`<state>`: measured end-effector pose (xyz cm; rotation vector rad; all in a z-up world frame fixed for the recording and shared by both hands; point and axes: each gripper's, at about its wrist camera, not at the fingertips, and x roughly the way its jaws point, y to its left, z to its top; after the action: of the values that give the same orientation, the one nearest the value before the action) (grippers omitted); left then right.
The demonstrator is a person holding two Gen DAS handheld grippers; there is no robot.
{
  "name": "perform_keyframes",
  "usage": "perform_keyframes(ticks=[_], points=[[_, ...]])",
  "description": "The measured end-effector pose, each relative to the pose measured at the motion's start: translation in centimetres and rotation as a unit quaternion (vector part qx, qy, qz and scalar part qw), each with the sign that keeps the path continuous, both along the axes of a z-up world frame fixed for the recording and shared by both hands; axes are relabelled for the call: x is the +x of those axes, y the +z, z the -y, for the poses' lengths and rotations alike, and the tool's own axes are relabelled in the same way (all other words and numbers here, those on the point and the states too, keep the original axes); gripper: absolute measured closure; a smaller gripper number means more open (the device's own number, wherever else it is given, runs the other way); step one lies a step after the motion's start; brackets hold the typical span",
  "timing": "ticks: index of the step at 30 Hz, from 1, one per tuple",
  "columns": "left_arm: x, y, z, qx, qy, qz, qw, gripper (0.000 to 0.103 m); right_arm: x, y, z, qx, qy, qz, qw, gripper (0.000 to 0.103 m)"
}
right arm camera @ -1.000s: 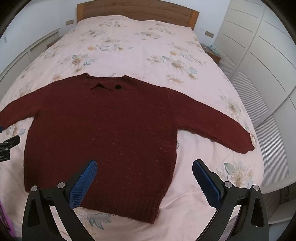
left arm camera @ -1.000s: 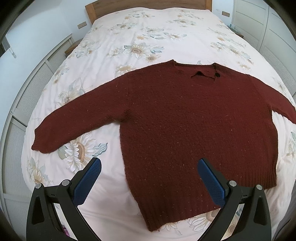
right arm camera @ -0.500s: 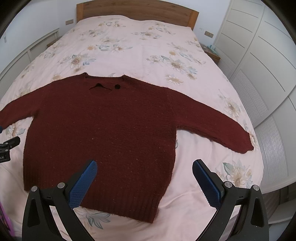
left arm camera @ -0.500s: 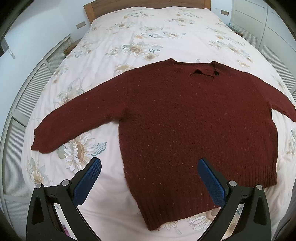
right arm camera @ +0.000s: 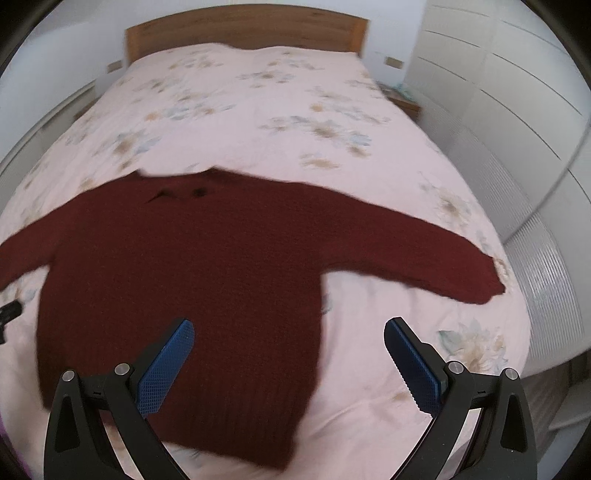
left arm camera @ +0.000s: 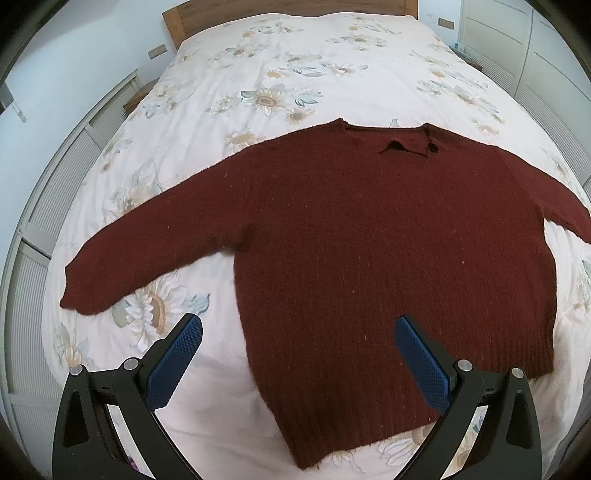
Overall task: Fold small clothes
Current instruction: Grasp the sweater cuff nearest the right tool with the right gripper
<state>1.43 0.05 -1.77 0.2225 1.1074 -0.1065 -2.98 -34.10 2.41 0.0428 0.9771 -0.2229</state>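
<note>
2 grippers hung over the near end of the bed (left arm camera: 332, 74), both with jaws spread wide and nothing between them. The dark red sweater (left arm camera: 369, 240) lay flat and face up on the floral bedspread, neckline toward the wooden headboard (right arm camera: 243, 29), ribbed hem toward whoever held the tools, both sleeves stretched out sideways. The left gripper (left arm camera: 297, 334) sat above the hem's left corner, 1 blue pad over bare bedspread and the other over knit. The right gripper (right arm camera: 288, 336) hovered by the sweater's right side edge, with the right sleeve (right arm camera: 424, 251) reaching off toward the wardrobe (right arm camera: 498, 92); that view was blurred, so fine detail was lost.

To my eye no fold had begun, and the sleeves looked like the first job. Each cuff would want a pinch right at its end, catching both layers of the thick knit and none of the bedspread beneath. The left sleeve (left arm camera: 155, 243) should be carried low across the chest and laid straight, then its twin the same way, so the body ends as a tidy rectangle. Lifting too high would likely drag the whole garment askew on that soft cover
</note>
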Motion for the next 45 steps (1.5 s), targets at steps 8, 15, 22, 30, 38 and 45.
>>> perform_keyframes(ticks=[8,15,22,30,38,45], points=[[4.1,-0.2,0.9,0.015,-0.004,0.002,0.9999,0.001,3.5,-3.0,14.3,0.026,-0.119,0.0,0.993,0.0],[7.2,-1.4,2.2,0.026,-0.008,-0.004,0.9996,0.001,4.9,-8.8,26.2,0.077,-0.232,-0.023,0.969,0.0],[9.3,-4.2,3.1,0.029,-0.022,-0.04,0.9985,0.001,5.0,-15.4,33.1,0.126,-0.304,-0.06,0.942,0.0],[9.9,-7.1,2.2,0.032,-0.008,-0.076,0.9966,0.001,5.7,-18.2,35.2,0.149,-0.326,-0.071,0.931,0.002],[10.0,-7.5,0.4,0.027,0.004,-0.08,0.9964,0.001,7.4,-15.2,34.7,0.138,-0.304,-0.065,0.94,0.087],[9.7,-6.4,-1.3,0.022,0.005,-0.065,0.9976,0.001,9.7,-5.8,28.1,0.108,-0.209,0.004,0.972,0.088]])
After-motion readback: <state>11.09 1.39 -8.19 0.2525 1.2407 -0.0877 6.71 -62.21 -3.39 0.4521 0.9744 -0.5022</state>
